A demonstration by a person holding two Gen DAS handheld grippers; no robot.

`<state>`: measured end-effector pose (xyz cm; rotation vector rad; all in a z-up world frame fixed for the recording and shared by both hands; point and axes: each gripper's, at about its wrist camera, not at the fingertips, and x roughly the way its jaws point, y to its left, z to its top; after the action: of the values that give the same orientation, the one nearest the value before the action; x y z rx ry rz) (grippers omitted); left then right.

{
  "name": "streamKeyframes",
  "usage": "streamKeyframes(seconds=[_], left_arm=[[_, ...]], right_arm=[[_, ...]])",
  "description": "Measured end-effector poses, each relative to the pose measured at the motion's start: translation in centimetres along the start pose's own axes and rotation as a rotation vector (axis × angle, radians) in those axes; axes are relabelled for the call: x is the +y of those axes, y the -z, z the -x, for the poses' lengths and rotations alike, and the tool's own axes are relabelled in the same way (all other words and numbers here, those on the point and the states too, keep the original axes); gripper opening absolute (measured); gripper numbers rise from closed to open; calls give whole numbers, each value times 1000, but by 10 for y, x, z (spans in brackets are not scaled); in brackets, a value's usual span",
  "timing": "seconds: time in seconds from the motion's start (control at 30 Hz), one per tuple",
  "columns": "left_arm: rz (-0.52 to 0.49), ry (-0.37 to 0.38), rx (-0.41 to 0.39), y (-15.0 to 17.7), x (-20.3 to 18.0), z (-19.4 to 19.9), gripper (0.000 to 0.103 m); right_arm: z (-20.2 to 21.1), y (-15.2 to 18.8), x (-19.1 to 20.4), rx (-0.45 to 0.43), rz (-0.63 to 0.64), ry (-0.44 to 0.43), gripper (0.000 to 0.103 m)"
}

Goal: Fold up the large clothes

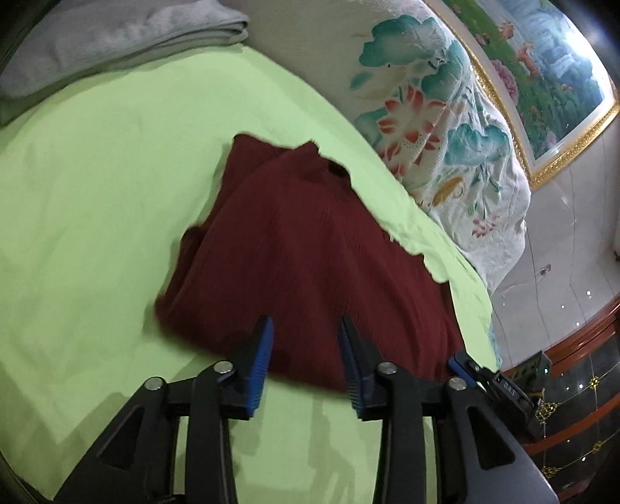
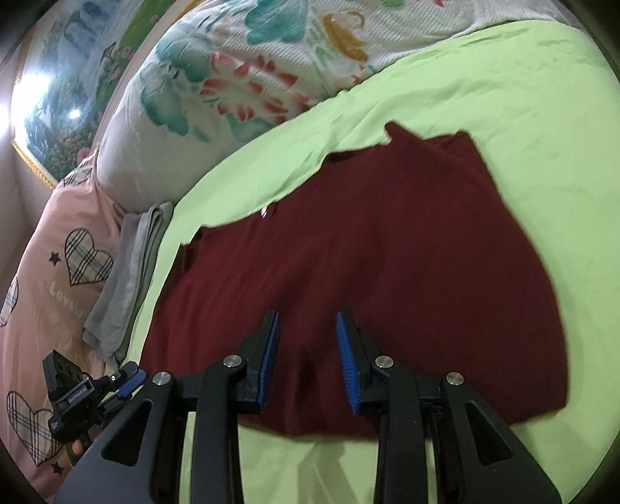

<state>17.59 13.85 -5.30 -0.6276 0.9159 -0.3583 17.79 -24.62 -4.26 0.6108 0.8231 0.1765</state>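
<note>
A dark red garment lies folded and flattened on the light green sheet. Its collar end points toward the floral quilt. In the left wrist view my left gripper hovers over the garment's near edge, its blue pads apart with nothing between them. The right wrist view shows the same garment, wide and flat. My right gripper stands over its near edge, also open, with a low crease of cloth below the gap. The right gripper's tip and the left gripper's tip each show at the edge of the other view.
A floral quilt is bunched beyond the garment. A folded grey cloth lies at the far left, and another grey cloth sits beside pink heart-patterned bedding. A gold-framed painting hangs on the wall, and the bed's edge drops to a tiled floor.
</note>
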Motion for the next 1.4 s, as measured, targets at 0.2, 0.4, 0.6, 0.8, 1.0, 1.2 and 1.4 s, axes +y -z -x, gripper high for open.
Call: streamKeyframes(seconds=[0.2, 0.4, 0.6, 0.8, 1.0, 1.2, 1.4], left_arm=[[36, 10, 34, 22, 14, 7, 40], [75, 17, 60, 22, 14, -5, 53], [84, 19, 80, 23, 10, -15, 61], [148, 30, 81, 10, 18, -27, 62], [201, 3, 19, -4, 23, -35, 62], [248, -8, -23, -7, 24, -38, 62], [258, -3, -41, -11, 26, -42, 62]], right_arm=[[-3, 11, 14, 24, 17, -8, 31], [-6, 19, 31, 46, 53, -23, 31], [-10, 22, 42, 57, 71, -29, 31], [-19, 18, 48, 66, 82, -32, 31], [-38, 3, 62, 55, 98, -44, 31], [-74, -15, 76, 57, 111, -29, 31], [-102, -28, 67, 61, 75, -3, 31]])
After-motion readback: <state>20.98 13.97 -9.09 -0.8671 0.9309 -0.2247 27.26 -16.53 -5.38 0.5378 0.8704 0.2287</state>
